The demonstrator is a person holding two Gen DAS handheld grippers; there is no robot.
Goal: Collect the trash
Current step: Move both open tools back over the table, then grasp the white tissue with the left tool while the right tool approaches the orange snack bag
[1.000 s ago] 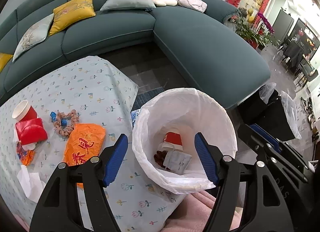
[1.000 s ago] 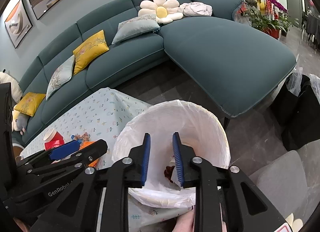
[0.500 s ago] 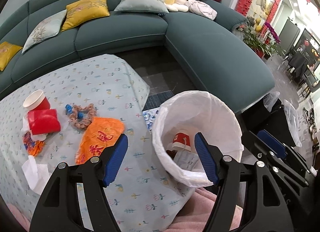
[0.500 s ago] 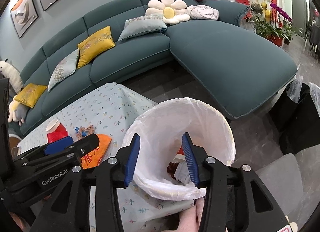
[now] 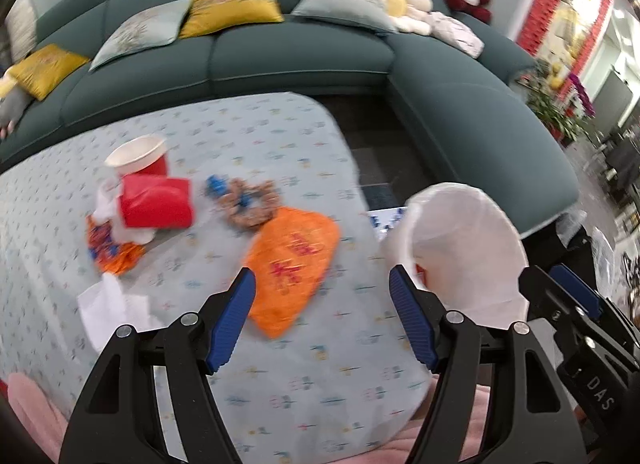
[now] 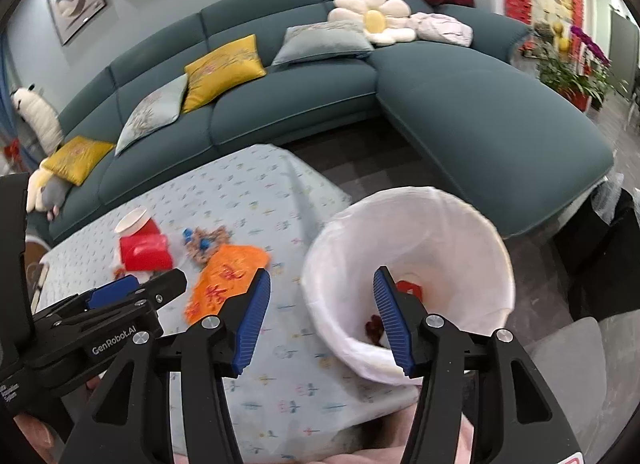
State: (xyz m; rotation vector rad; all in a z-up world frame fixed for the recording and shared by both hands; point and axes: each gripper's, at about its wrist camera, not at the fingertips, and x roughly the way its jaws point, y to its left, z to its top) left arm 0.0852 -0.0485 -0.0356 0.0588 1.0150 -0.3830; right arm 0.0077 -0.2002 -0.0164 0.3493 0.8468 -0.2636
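Left gripper open and empty above the crinkled orange plastic wrapper on the patterned tablecloth, likely its next pick; right gripper, jaws opening with nothing between, beside the white-lined waste bin holding collected trash.

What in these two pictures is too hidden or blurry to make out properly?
- Bin contents: in the right wrist view the white bin liner and a gripper finger cover all but some red scraps.
- Printing on the orange bag: blurred in the left wrist view.
- White tissue: partly behind the left gripper.
- Table's near edge: cut off below.
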